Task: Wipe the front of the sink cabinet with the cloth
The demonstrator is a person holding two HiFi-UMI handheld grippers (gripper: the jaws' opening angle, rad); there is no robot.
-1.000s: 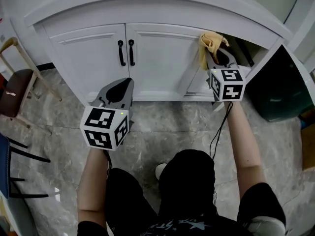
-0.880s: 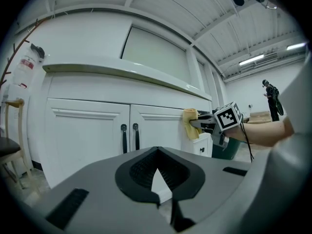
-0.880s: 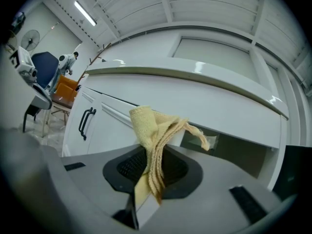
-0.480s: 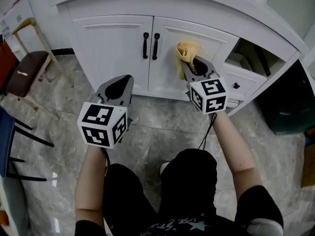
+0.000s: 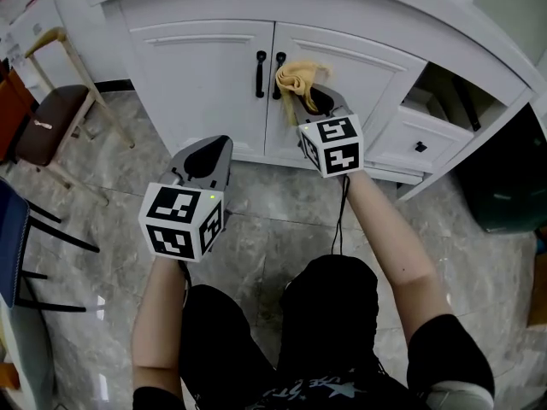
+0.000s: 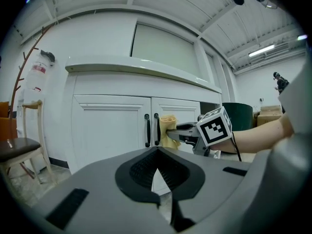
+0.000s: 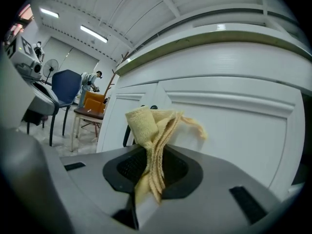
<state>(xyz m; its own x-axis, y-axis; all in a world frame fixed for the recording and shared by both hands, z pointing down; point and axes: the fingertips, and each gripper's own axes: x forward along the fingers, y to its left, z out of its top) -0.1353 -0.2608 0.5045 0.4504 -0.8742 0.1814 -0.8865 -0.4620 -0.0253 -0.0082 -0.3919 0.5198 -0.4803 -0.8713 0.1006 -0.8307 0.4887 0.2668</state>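
Your right gripper (image 5: 313, 102) is clamped on the yellow cloth (image 5: 297, 77); in the right gripper view the cloth (image 7: 153, 130) is bunched above the jaw tips with a tail hanging down between the pads. The cloth looks pressed against the sink cabinet (image 5: 256, 7) front, at the inner edge of the right door (image 5: 363, 79), just beside the two black handles (image 5: 270, 73). What changed: a second ago the cloth sat at the far right edge of that door, next to the open compartment (image 5: 444, 84). Half a second ago it was mid-door and now it's at the centre seam, so you've made one leftward pass across the upper band of the right door. Your left gripper (image 5: 212, 146) has barely moved. It's held low over the floor (image 5: 256, 220) in front of the left door (image 5: 197, 75) and well short of it, with the jaws together and nothing between them. Task read: wiping is under way, and the top strip of the right door is probably covered. The lower part of that door, the left door and the drawer front (image 5: 402, 143) likely still need passes. Next move is a judgement call: either drop down and sweep back right, or lift the cloth over the handles to carry on left. Watch the loose cloth end, it could snag on a handle if you drag straight across
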